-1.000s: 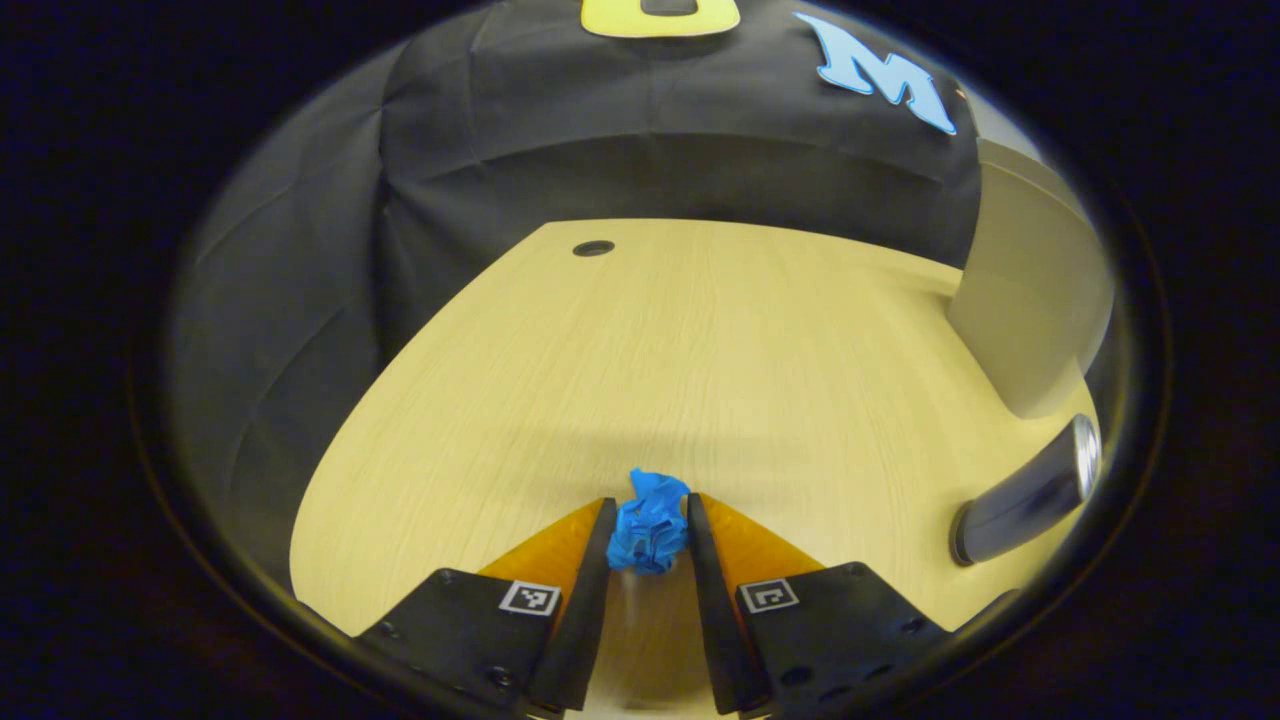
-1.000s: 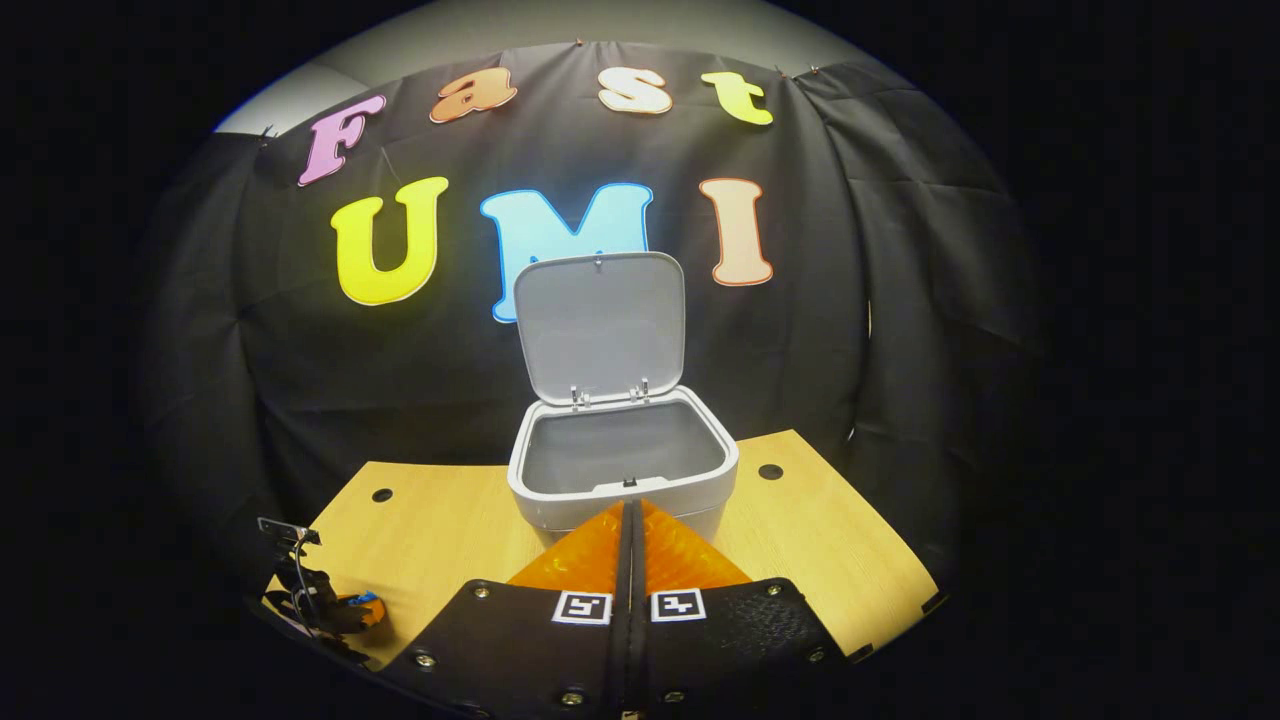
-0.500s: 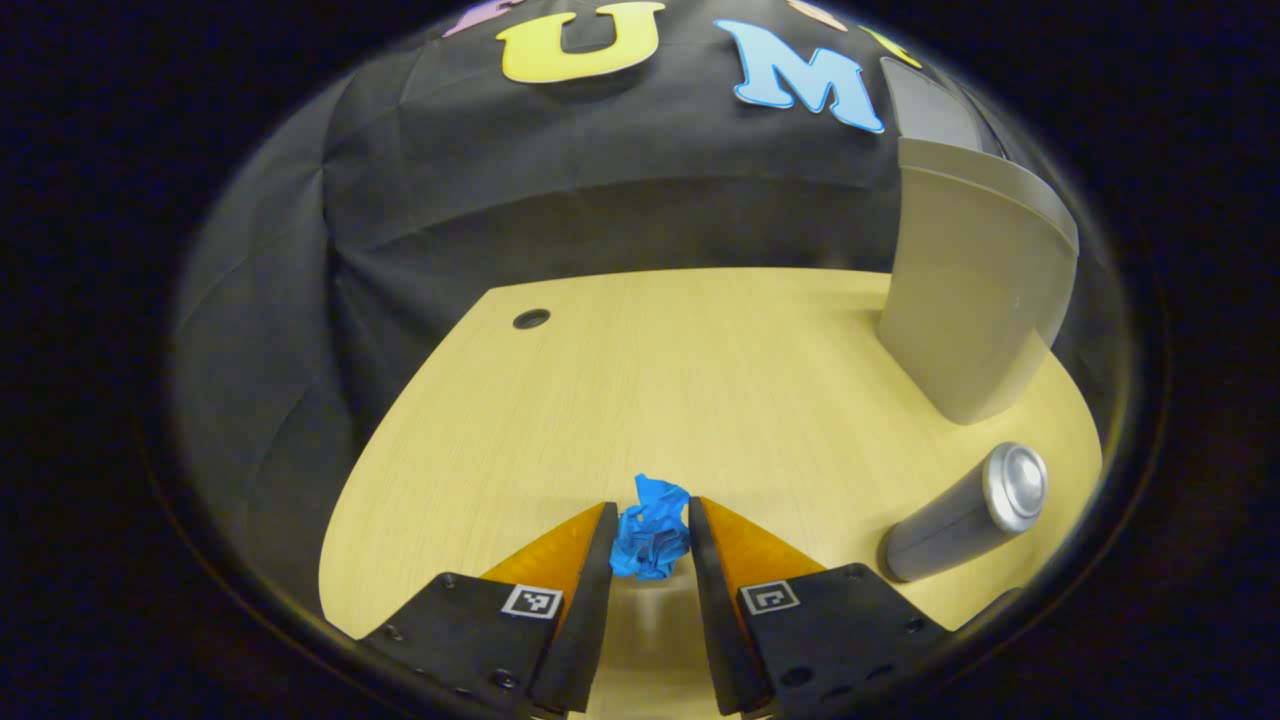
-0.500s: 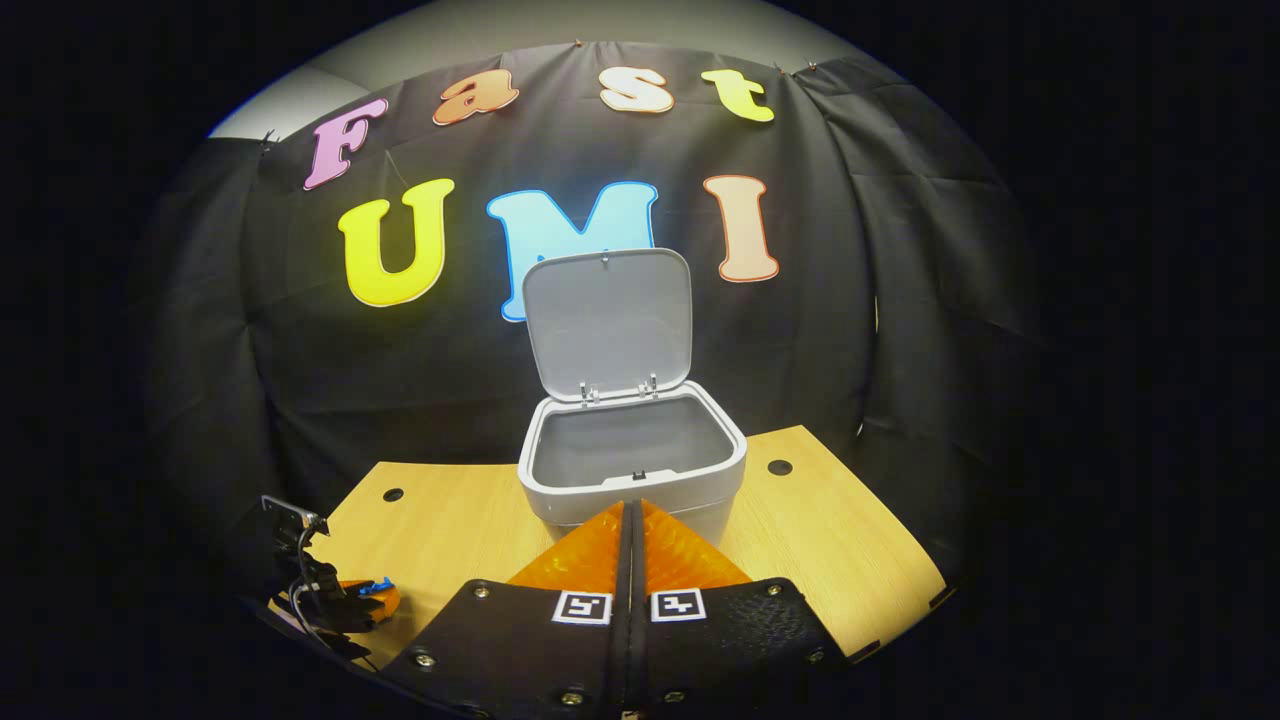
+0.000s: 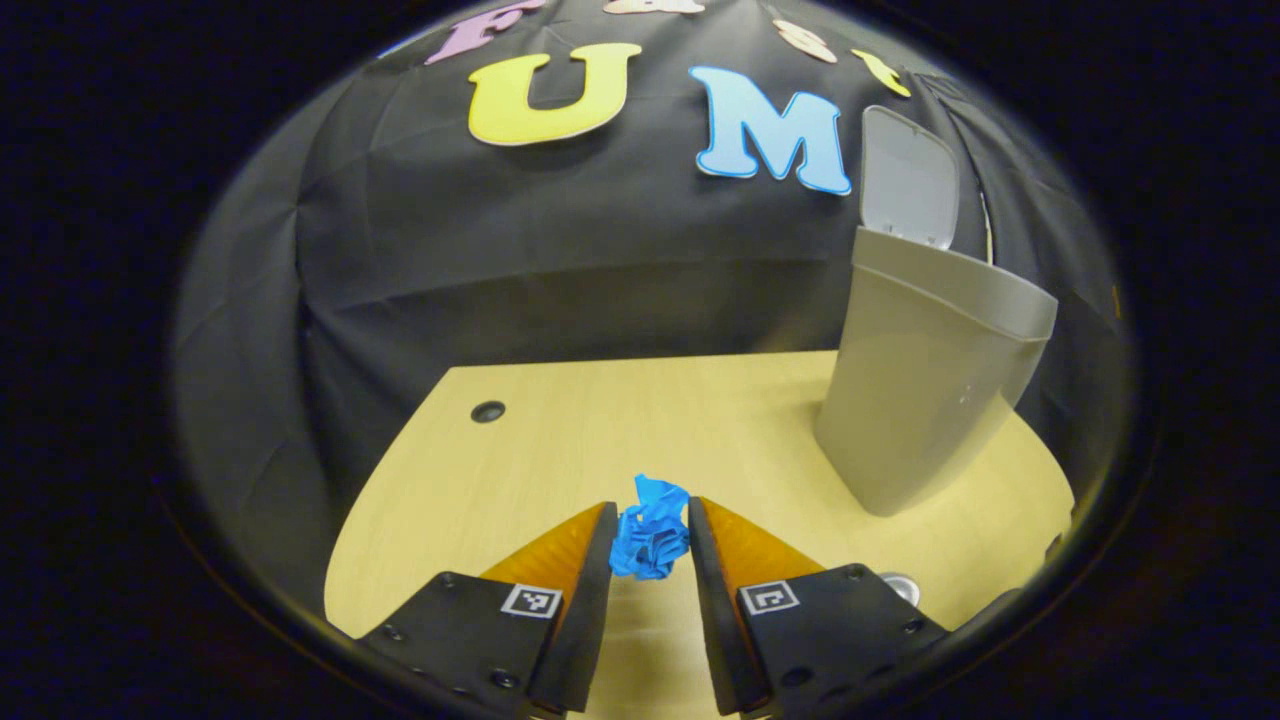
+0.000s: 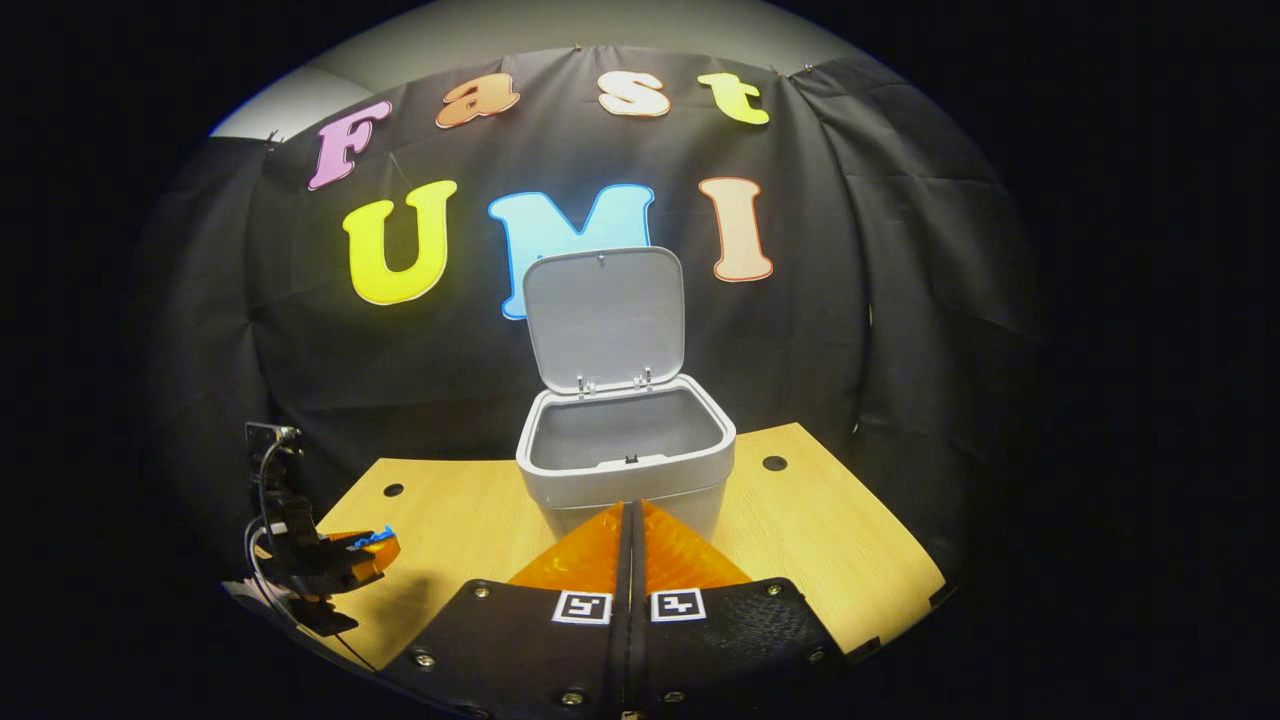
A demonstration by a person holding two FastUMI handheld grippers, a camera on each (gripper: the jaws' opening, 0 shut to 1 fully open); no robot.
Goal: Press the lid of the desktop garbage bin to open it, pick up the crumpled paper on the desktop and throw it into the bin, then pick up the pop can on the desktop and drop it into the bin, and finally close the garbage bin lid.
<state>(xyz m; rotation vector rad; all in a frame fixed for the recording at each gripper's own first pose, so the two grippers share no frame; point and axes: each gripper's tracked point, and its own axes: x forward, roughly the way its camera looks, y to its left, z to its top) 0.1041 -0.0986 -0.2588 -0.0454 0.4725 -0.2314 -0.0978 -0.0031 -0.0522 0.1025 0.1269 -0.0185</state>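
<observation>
No readable labels, left tongs (image 5: 650, 515) clamped on blue crumpled paper (image 5: 651, 527) above the surface (image 5: 620, 420), open bin (image 5: 925, 390) at 2 o'clock, right tongs (image 6: 632, 512) closed, empty.

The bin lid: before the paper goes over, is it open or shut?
Open. In the right gripper view the lid stands upright on its rear hinges, and the bin shows a bare grey inside.

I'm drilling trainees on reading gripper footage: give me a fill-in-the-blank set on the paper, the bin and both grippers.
1. The left gripper is shut on the ____ crumpled paper.
2. The garbage bin has its lid ____.
3. The right gripper holds ____, its fingers closed together.

Missing words: blue; open; nothing
</observation>
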